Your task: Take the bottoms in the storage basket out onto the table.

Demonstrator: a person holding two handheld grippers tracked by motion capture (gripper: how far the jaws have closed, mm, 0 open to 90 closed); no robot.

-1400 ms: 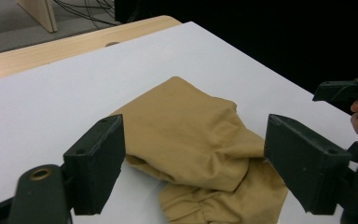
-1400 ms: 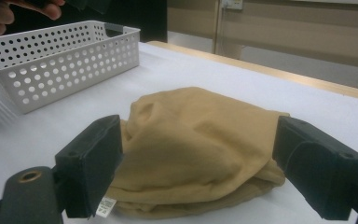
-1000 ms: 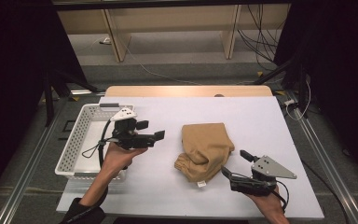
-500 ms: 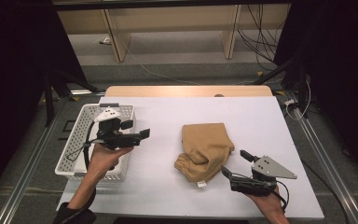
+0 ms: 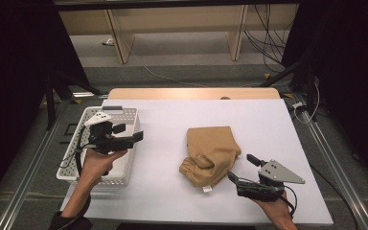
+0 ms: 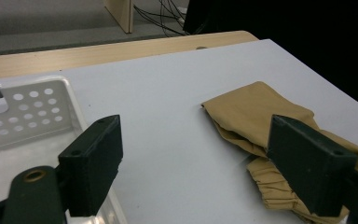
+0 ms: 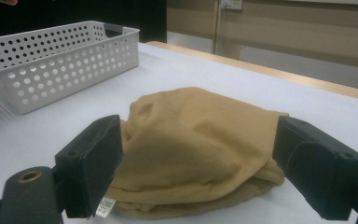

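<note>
The tan cloth point(image 5: 212, 154) lies bunched just ahead of the right gripper point(image 5: 243, 170), whose jaws gape wide around nothing. The left gripper point(image 5: 136, 137), also wide, hangs over the basket point(image 5: 124, 171). It looks soft, light, floppy; pinch a thick fold near the hem.

1. The high view looks forward and down from above the person's side, taking in the whole counter point(image 5: 172, 143).
2. The left gripper view rides low on the left claw point(image 6: 196, 154), facing across the counter.
3. The right gripper view sits close behind the right claw point(image 7: 196, 163).
4. All three share the tan cloth point(image 5: 211, 153) and white basket point(image 5: 124, 172).
</note>
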